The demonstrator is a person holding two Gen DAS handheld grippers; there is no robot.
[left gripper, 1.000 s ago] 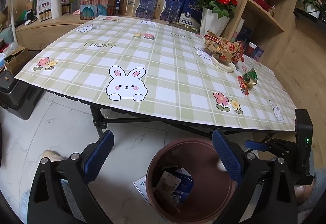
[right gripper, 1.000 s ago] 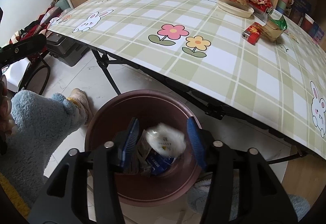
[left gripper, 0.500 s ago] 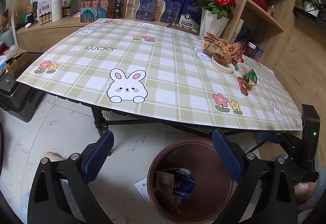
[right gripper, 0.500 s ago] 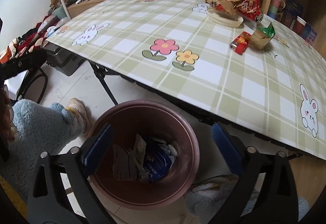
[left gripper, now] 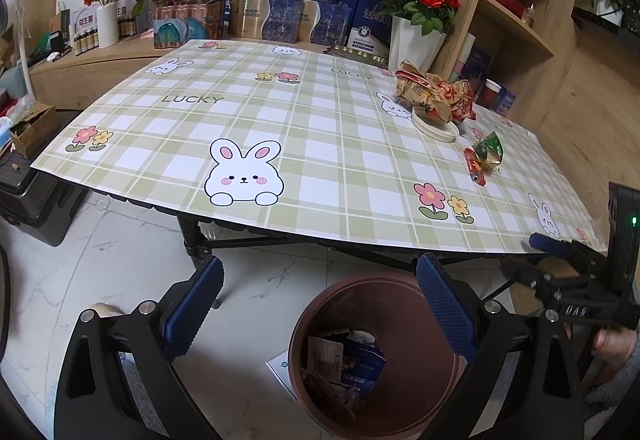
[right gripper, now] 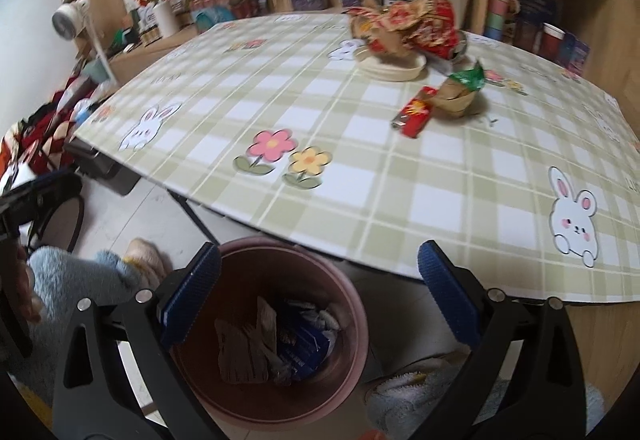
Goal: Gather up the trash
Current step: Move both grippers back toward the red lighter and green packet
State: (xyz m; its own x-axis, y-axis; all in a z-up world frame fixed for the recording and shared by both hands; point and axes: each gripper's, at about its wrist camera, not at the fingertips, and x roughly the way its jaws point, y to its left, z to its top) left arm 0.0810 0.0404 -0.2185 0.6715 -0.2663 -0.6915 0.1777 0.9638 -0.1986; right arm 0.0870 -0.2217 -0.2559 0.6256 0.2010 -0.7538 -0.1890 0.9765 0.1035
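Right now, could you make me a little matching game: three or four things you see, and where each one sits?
Things:
1. red wrapper
2. white dish
3. blue packet
4. rose pot

Places:
A. inside the brown bin
B. under the crumpled snack bags
C. beside the table's far corner
D. next to the green-topped wrapper

Pairs: 1-D, 2-B, 3-A, 4-C

**Both grippers standing wide, nothing between the pads**

The left gripper is pointing steeply downward, its blue pads spread far apart and gripping nothing. The right gripper is tilting down likewise, jaws fully parted and empty. In the left wrist view the right gripper is showing at the right edge, a hand clasping its handle.
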